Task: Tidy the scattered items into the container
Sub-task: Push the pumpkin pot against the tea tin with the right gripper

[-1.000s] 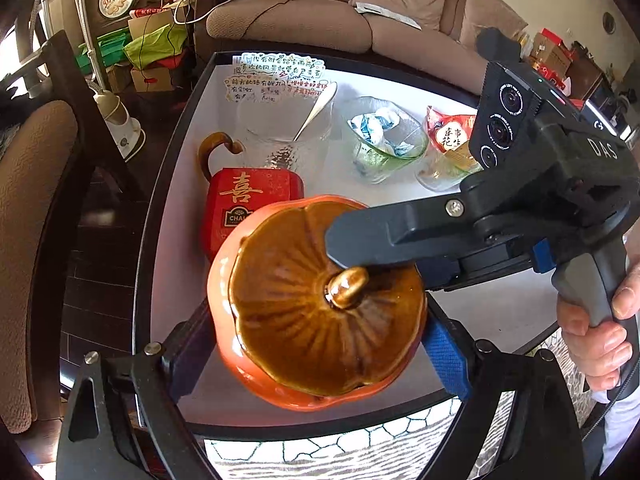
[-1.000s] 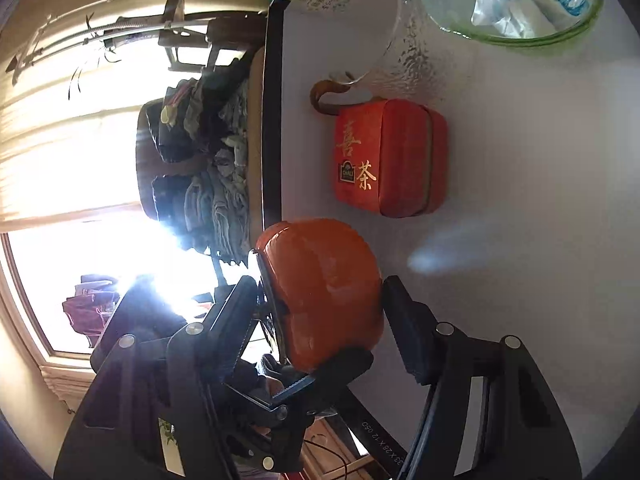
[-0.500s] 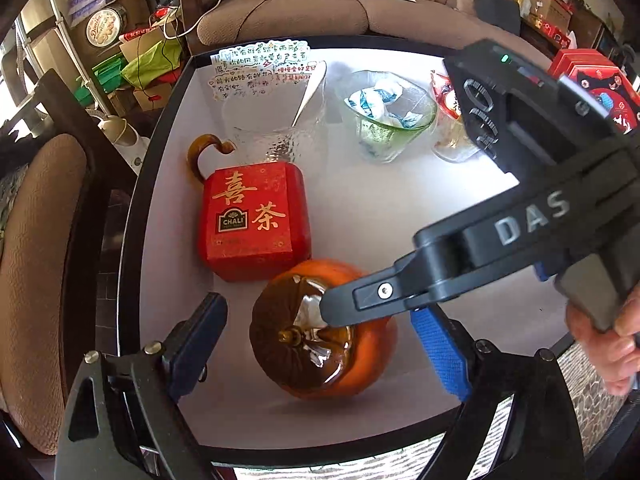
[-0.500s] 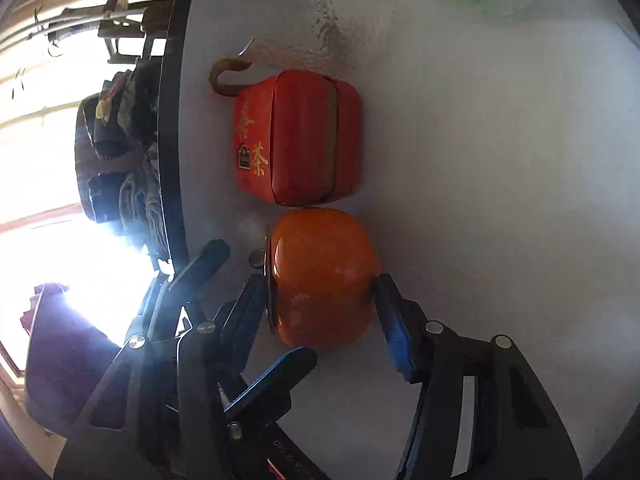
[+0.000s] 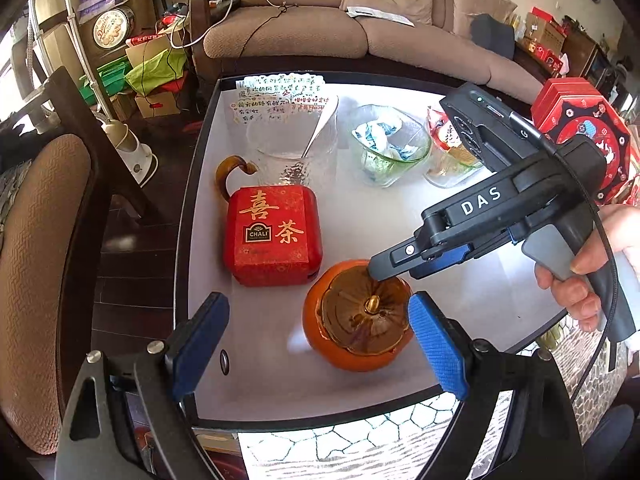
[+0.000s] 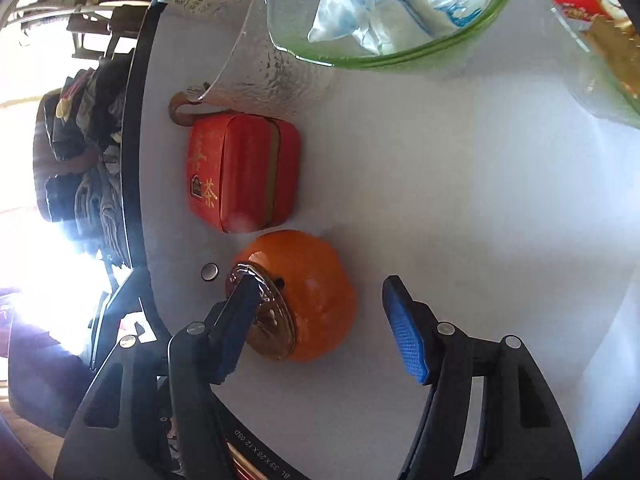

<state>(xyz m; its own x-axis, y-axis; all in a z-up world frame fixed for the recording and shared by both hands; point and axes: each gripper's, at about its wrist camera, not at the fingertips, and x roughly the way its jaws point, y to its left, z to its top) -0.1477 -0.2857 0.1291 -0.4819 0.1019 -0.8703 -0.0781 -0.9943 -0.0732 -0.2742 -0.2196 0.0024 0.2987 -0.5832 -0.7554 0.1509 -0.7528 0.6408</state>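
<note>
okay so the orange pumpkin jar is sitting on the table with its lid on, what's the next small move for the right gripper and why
Probably close the right gripper on the lid and lift it. The pumpkin jar stands lidded beside the red tea tin, and the jaws, just opened further, straddle it without gripping.

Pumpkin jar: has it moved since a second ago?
Yes. The pumpkin jar was up between the left tongs, hiding part of the red tea tin; now it stands on the table beside the tin.

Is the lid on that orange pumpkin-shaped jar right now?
Yes, the left wrist view shows the brown glazed lid with its gold knob seated on top of the orange pumpkin-shaped jar, which stands on the table.
</note>
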